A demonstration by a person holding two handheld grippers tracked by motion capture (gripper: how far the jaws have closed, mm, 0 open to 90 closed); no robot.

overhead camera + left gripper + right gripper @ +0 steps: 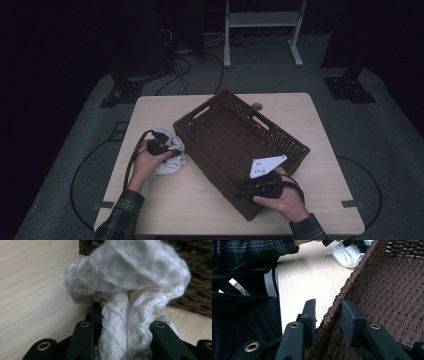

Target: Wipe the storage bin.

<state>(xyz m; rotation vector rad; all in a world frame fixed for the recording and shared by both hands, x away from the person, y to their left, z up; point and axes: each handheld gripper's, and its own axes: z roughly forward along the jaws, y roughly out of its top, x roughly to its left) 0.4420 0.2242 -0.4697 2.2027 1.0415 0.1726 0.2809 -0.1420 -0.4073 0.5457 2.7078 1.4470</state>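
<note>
At the table's left side, your left gripper (167,148) has a crumpled white cloth (170,152) bunched tightly between its jaws, the fabric spilling up and over them in the left gripper view (127,287), low over the wooden table (165,200). Just to the cloth's right stands the dark woven basket (240,145), lying with its long axis on a diagonal from the table's far middle toward your near right; its near-left wall is the side closest to the cloth, close beside it. At the right, your right gripper (248,186) straddles the rim of the basket's near corner, one jaw outside and one inside the weave (332,315), drawn in narrow on the wall and seemingly steadying it, though whether they press it cannot be told. The coming move appears to be lifting the cloth over that near-left wall and letting it drop inside: the opening lies to the right of and slightly beyond your left gripper, the nearer hand for the job, so the cloth must rise above the rim before travelling across.
</note>
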